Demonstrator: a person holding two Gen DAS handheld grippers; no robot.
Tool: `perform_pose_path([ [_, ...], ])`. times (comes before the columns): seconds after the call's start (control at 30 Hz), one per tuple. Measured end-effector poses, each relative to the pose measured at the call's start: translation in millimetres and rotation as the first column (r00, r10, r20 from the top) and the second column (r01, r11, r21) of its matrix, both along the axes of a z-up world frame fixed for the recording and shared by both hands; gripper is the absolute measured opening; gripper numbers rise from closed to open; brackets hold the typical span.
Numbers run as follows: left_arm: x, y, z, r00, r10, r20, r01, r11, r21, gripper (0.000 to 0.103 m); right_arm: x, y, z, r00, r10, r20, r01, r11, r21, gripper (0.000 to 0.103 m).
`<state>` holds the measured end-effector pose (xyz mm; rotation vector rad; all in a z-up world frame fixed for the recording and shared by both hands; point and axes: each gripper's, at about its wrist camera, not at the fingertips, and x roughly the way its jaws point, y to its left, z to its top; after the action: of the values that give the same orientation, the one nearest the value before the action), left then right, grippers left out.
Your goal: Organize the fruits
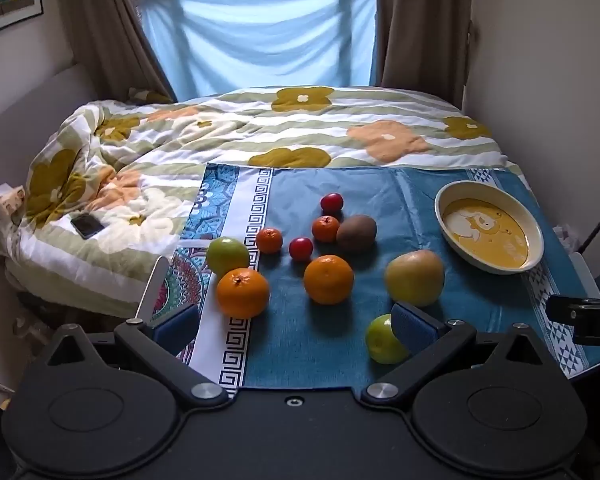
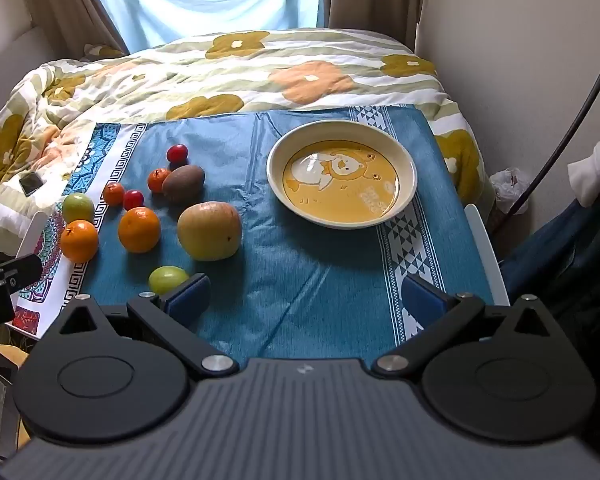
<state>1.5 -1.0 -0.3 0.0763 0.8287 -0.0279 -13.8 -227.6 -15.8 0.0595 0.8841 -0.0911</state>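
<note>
Phone [image 1: 87, 225] on floral duvet [image 1: 300, 136]

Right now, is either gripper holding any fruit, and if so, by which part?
Nothing is held. The left gripper and the right gripper are both open and empty above the blue cloth; the fruit lies loose on it.

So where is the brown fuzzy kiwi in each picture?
Left wrist view: the kiwi is in the middle of the picture, on the blue cloth, left of the bowl.
Right wrist view: the kiwi is left of the middle, again left of the bowl.
Shared landmark: the small orange touching the kiwi's left side.
</note>
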Motion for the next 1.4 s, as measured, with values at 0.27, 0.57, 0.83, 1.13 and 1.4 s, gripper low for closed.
perform_pose_path([
  [0.27, -4.7, -6.1, 6.6, 1.0, -0.004, 0.027, 0.003, 1.0, 0.026, 0.103, 0.9, 0.5, -0.4, 1.0, -0.001, 0.0, 0.001, 1.0, 0.004, 0.103],
  [0.57, -0.9, -1.7, 0.5, 1.0, -0.003, 0.014, 0.003, 1.0, 0.011, 0.103, 1.7, 1.4, -1.4, 1.0, 0.008, -0.008, -0.009, 1.0, -0.005, 0.103],
  [0.83, -2.2, -0.8, -1.1, 1.0, -0.003, 0.016, 0.003, 1.0, 0.014, 0.103, 2.9, 1.6, -1.8, 1.0, 0.009, -0.014, -0.009, 1.0, -0.007, 0.103],
  [1.13, -3.1, -2.2, -0.2, 1.0, -0.004, 0.013, 0.004, 1.0, 0.013, 0.103, 2.8, 0.4, -1.6, 1.0, 0.008, -0.017, -0.008, 1.0, -0.001, 0.103],
  [1.4, -2.3, -2.7, 0.5, 1.0, -0.005, 0.012, 0.005, 1.0, 0.012, 0.103, 3.7, -0.3, -1.7, 1.0, 0.007, -0.017, -0.007, 1.0, -0.001, 0.103],
])
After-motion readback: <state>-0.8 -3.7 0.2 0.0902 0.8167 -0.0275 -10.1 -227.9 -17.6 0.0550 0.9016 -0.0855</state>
